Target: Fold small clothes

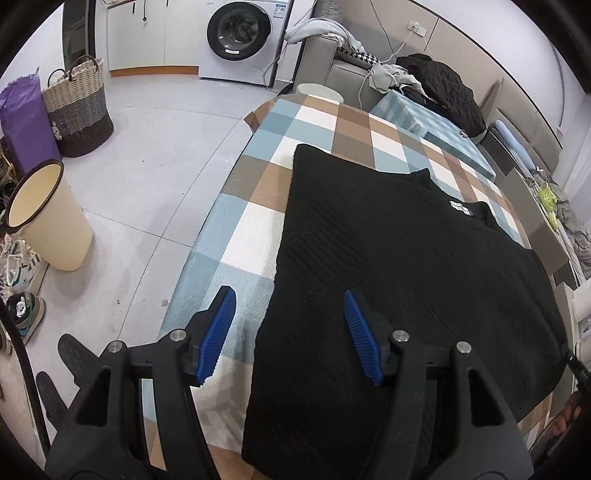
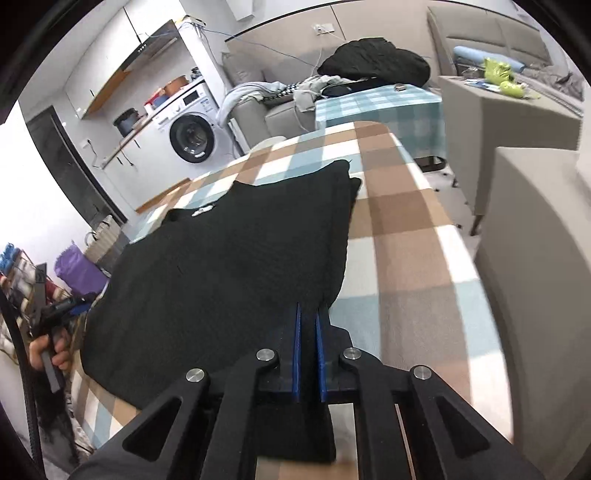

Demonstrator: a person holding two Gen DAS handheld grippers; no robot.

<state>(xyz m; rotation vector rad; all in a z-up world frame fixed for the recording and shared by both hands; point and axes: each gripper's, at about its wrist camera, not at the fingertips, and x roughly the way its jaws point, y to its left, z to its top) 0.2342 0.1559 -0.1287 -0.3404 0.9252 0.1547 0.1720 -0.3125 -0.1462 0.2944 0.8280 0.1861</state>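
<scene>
Checked cloth in blue, brown and white covers the counter (image 1: 258,221), and behind it stand a washing machine (image 1: 240,33) and a grey sofa (image 2: 255,107) piled with clothes. On the cloth lies the black knit garment (image 1: 388,277), spread flat, with its collar and a small white label (image 1: 460,206) at the far end and its hem toward the person. So its long axis runs away from the person, along the counter.

The right tool (image 2: 308,314) has its blue pads pressed together at the near right corner of the garment. The black fabric seems to be pinched between them, though the contact point is dark and I cannot be fully sure how much cloth is caught.

The left tool (image 1: 290,295) is spread. Its jaws stand on both sides of the garment's left edge: one blue pad over the bare checked cloth, the other over the black knit. It is not pressing on anything yet.

In my judgement the coming move depends on this left edge. The left tool is the nearer one to it and needs to close on the near left corner, so that both near corners are held. Then the hem could be carried along the long axis toward the collar.
</scene>
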